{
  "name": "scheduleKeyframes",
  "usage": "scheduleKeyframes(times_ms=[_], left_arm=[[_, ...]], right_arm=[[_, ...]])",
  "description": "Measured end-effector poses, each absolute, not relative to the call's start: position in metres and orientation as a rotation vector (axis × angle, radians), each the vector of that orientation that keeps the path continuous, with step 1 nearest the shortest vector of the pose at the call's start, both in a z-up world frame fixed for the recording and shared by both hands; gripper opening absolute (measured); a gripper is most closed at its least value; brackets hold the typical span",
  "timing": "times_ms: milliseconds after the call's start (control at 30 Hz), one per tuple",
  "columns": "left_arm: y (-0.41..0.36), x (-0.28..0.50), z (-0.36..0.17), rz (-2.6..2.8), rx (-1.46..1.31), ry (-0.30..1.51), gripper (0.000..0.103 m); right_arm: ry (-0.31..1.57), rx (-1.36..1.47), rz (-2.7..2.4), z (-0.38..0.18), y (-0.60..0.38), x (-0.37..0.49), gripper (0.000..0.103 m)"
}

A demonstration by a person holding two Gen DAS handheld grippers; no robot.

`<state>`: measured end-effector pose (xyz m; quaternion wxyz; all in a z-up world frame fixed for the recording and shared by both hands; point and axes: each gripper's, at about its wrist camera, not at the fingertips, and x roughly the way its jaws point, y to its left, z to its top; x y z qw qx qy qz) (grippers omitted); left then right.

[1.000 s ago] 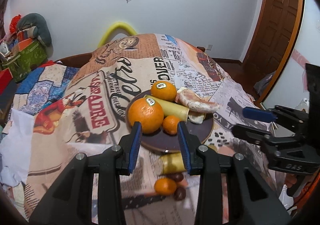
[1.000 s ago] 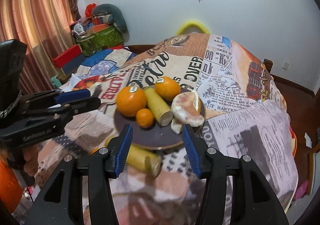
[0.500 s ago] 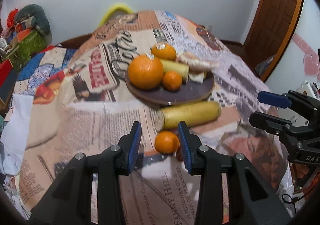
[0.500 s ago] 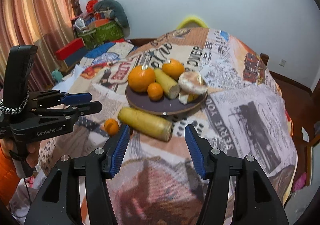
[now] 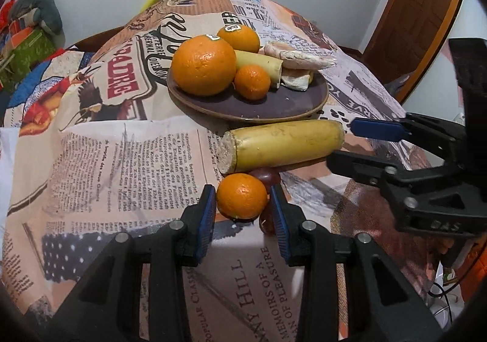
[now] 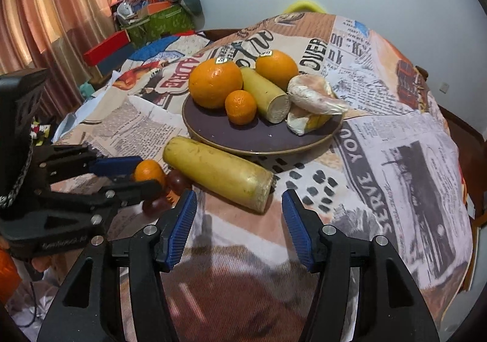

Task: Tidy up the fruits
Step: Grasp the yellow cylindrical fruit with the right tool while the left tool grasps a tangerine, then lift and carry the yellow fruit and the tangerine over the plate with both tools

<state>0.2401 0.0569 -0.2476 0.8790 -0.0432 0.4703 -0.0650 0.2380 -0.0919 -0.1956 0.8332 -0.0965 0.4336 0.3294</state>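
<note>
I read this as the pick step on the loose small orange, which sits on the tablecloth near of the plate, just near of the long yellow piece. Left gripper has it bracketed: the orange lies between the blue pads. Left pad looks touching or nearly so, right pad shows a thin gap, so I can't call it clamped yet. Fingers read as part closed around the fruit, not gripping.

Right gripper hangs near of the yellow piece's cut end, fingers spread wide, holding nothing.

Plate already carries two big oranges, one small orange, a short yellow piece and some pale peeled fruit at the far right.

Next move, my judgement: finish closing on the small orange, lift straight, clear the yellow piece, set it on the bare near part of the plate. Round fruit, so keep the squeeze centred or it rolls out.

Hard to make out:
- Dark reddish round things tucked beside the orange, grapes or similar; count unclear, partly behind the right pad.
- In the right wrist view the left gripper's fingers cover much of the orange.
- Contact under the orange not visible.
</note>
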Motion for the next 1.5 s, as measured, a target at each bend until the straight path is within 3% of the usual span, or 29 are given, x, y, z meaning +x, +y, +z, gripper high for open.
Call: scheduleKeyframes(times_ms=[233, 433, 733, 967, 1500], left_arm=[[0.065, 0.240, -0.247, -0.152, -0.122, 0.960, 0.034], [0.077, 0.244, -0.243, -0.097, -0.114, 0.937, 0.034], [0.078, 0.252, -0.247, -0.086, -0.116, 0.941, 0.033], [0.074, 0.251, -0.247, -0.079, -0.094, 0.939, 0.034], [0.073, 0.211, -0.218, -0.061, -0.074, 0.899, 0.034]], right_arm=[[0.929, -0.233, 0.731, -0.204, -0.079, 0.249, 0.055], [0.937, -0.215, 0.772, -0.207, -0.077, 0.251, 0.061], [0.966, -0.269, 0.865, -0.210, -0.082, 0.234, 0.037], [0.963, -0.288, 0.880, -0.216, -0.073, 0.235, 0.039], [0.975, -0.200, 0.753, -0.203, -0.128, 0.190, 0.033]])
